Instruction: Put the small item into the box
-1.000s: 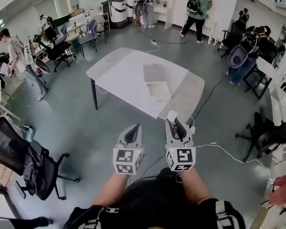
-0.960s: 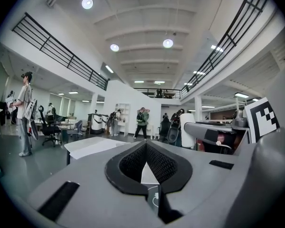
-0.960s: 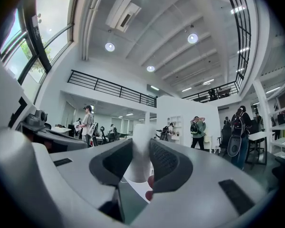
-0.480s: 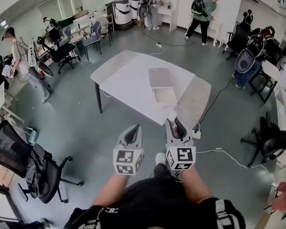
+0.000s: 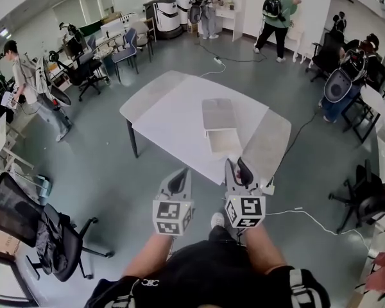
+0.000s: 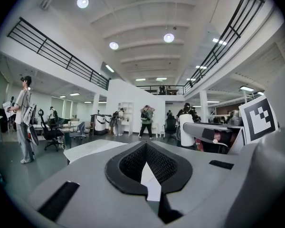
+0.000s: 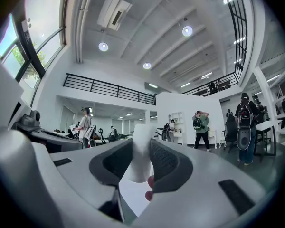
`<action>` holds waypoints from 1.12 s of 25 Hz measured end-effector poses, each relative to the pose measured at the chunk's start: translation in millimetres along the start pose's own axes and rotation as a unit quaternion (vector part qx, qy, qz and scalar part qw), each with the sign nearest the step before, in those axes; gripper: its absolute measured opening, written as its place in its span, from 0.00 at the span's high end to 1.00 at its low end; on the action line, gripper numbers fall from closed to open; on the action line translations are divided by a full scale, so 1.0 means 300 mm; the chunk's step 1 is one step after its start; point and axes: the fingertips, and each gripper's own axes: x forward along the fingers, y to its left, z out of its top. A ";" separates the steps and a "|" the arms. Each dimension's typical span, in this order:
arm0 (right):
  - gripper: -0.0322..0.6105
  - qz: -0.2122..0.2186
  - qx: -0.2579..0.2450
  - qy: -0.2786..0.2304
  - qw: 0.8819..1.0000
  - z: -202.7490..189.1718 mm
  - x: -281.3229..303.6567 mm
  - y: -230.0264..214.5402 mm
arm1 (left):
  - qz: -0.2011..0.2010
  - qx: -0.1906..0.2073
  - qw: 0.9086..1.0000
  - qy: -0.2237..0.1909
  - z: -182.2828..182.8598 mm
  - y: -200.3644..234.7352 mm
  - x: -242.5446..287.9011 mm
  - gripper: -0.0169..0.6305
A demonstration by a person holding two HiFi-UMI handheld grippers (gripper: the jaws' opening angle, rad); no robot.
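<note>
The table (image 5: 173,117) has been brought nearer. A small white item (image 7: 141,151) is clamped in the right gripper (image 5: 239,167). The left gripper (image 5: 178,179) is closed and empty. The open box (image 5: 223,140), at twelve o'clock, is best approached level.

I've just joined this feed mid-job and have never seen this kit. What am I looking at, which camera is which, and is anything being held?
There is no robot here: a person holds a two-jaw gripper in each hand. The wide picture comes from a camera on the person's head, looking down. It shows the left gripper and the right gripper, with a table ahead and a pale box lying on it. The other two pictures come from cameras riding on the grippers, each looking along its own jaws. The right gripper's jaws are closed on a small white item. The left gripper's jaws are together, and I can make out nothing held in them. Other people stand about the room.
</note>
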 end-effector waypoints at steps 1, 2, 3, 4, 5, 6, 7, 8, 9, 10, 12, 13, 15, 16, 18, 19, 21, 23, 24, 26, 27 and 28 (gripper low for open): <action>0.77 0.000 0.000 0.002 1.000 -0.005 0.030 -0.017 | -0.001 0.000 1.000 0.002 0.003 0.007 0.034 0.97; 0.77 0.000 0.001 0.003 1.000 -0.010 0.060 -0.034 | -0.001 -0.001 1.000 0.004 0.006 0.014 0.069 0.97; 0.77 0.000 0.001 0.005 1.000 -0.015 0.089 -0.053 | -0.002 -0.001 1.000 0.006 0.009 0.019 0.104 0.97; 0.77 0.000 0.001 0.008 1.000 -0.021 0.117 -0.072 | -0.002 -0.001 1.000 0.009 0.010 0.023 0.140 0.97; 0.77 0.001 0.001 0.010 1.000 -0.027 0.144 -0.091 | -0.003 -0.002 1.000 0.013 0.010 0.026 0.174 0.97; 0.77 0.001 0.001 0.013 1.000 -0.034 0.169 -0.109 | -0.004 -0.001 1.000 0.016 0.011 0.029 0.208 0.97; 0.77 0.001 0.001 0.015 1.000 -0.040 0.194 -0.127 | -0.005 -0.001 1.000 0.018 0.013 0.032 0.241 0.97; 0.77 0.001 0.003 0.017 1.000 -0.045 0.218 -0.145 | -0.005 0.000 1.000 0.020 0.015 0.035 0.273 0.97; 0.77 0.001 0.005 0.019 1.000 -0.051 0.243 -0.164 | -0.006 0.001 1.000 0.022 0.018 0.037 0.305 0.97; 0.77 0.002 0.007 0.021 1.000 -0.057 0.267 -0.184 | -0.006 0.002 1.000 0.024 0.022 0.038 0.338 0.97; 0.77 0.005 0.009 0.025 1.000 -0.069 0.320 -0.224 | -0.005 0.001 1.000 0.027 0.033 0.042 0.407 0.97; 0.77 0.007 0.010 0.026 1.000 -0.075 0.349 -0.244 | -0.005 0.001 1.000 0.028 0.040 0.045 0.443 0.97; 0.77 0.013 0.011 0.029 0.999 -0.083 0.407 -0.282 | -0.003 0.003 1.000 0.028 0.053 0.049 0.513 0.97; 0.77 0.016 0.011 0.029 0.999 -0.084 0.436 -0.302 | -0.001 0.004 1.000 0.028 0.062 0.049 0.548 0.97; 0.77 0.023 0.010 0.028 0.999 -0.080 0.496 -0.340 | 0.004 0.006 1.000 0.028 0.080 0.055 0.619 0.97; 0.77 0.027 0.009 0.028 0.999 -0.079 0.525 -0.355 | 0.007 0.006 1.000 0.028 0.086 0.061 0.652 0.97; 0.77 0.035 0.008 0.030 0.999 -0.082 0.583 -0.380 | 0.013 0.005 0.999 0.030 0.096 0.077 0.714 0.97; 0.77 0.041 0.007 0.033 0.999 -0.087 0.635 -0.405 | 0.017 0.004 0.999 0.029 0.108 0.089 0.769 0.97; 0.77 0.044 0.007 0.035 0.998 -0.091 0.660 -0.421 | 0.019 0.003 0.999 0.029 0.113 0.092 0.795 0.97; 0.77 0.048 0.007 0.040 0.998 -0.103 0.703 -0.455 | 0.024 0.000 0.999 0.031 0.116 0.097 0.841 0.97; 0.77 0.050 0.007 0.043 0.998 -0.111 0.722 -0.469 | 0.026 -0.002 0.999 0.033 0.114 0.099 0.860 0.97; 0.77 0.051 0.006 0.046 0.998 -0.119 0.740 -0.481 | 0.028 -0.004 0.999 0.035 0.112 0.103 0.878 0.97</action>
